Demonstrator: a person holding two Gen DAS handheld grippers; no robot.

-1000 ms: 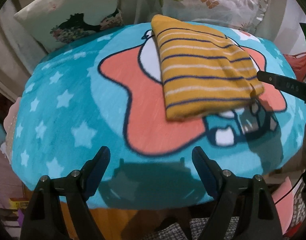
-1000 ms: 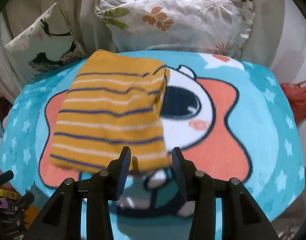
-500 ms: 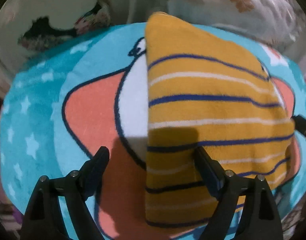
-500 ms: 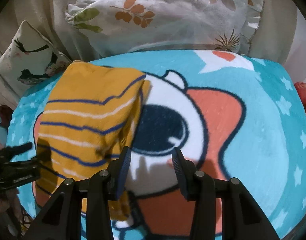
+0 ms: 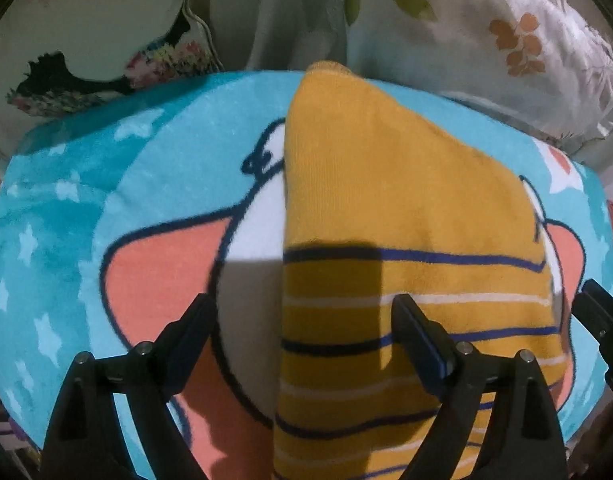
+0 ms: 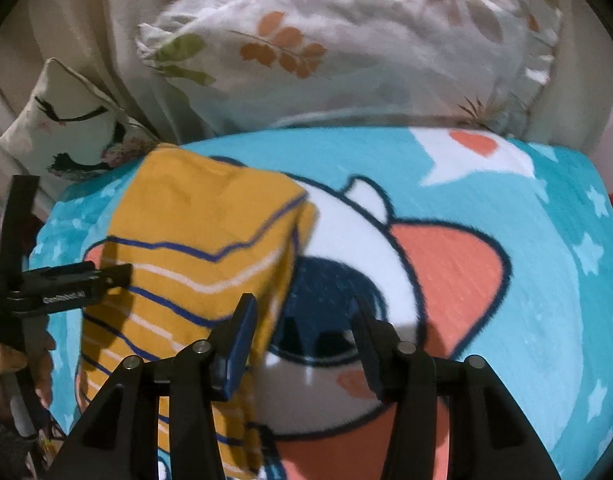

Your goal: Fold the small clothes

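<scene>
Left wrist view: the left gripper (image 5: 302,322) is spread wide, just opened further, astride the left edge of the folded garment (image 5: 406,240) (yellow, striped), laid on the blanket (image 5: 66,200). Right gripper (image 6: 302,326) is half parted, also opening, nothing clasped.
</scene>
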